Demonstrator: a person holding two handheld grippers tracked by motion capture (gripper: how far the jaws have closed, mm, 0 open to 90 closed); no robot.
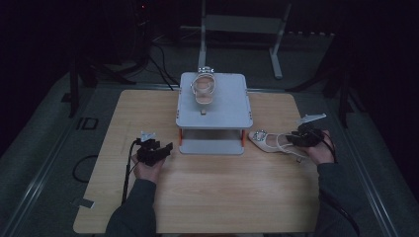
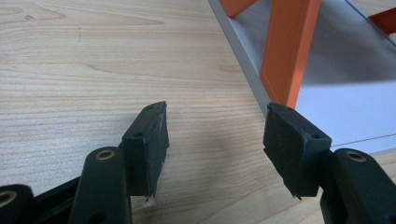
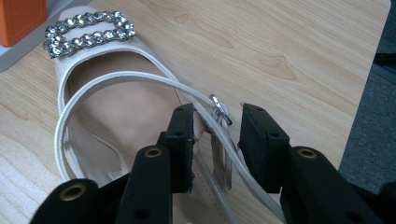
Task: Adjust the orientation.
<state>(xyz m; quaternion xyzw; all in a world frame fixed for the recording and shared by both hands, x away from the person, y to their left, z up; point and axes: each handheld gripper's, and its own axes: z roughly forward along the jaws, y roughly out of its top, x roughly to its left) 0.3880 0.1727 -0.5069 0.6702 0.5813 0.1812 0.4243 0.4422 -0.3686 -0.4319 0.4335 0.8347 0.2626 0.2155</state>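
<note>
A pale slingback shoe (image 1: 271,142) with a rhinestone buckle (image 3: 88,32) lies on its sole on the wooden table (image 1: 222,197), right of the grey stand (image 1: 217,111). A matching shoe (image 1: 204,89) rests on the stand's top shelf. My right gripper (image 3: 217,140) is at the shoe's heel end, jaws apart. The thin heel strap and its small metal clasp (image 3: 221,110) run between them, with a gap on each side. My left gripper (image 2: 217,140) hovers open over bare wood beside the stand's orange leg (image 2: 289,51), holding nothing.
The stand has a lower grey shelf (image 1: 211,146) between orange legs. Dark floor surrounds the table, with cables (image 1: 163,59) at the back left and a white frame (image 1: 242,24) behind. A dark mat edge (image 3: 373,116) lies past the table's right side.
</note>
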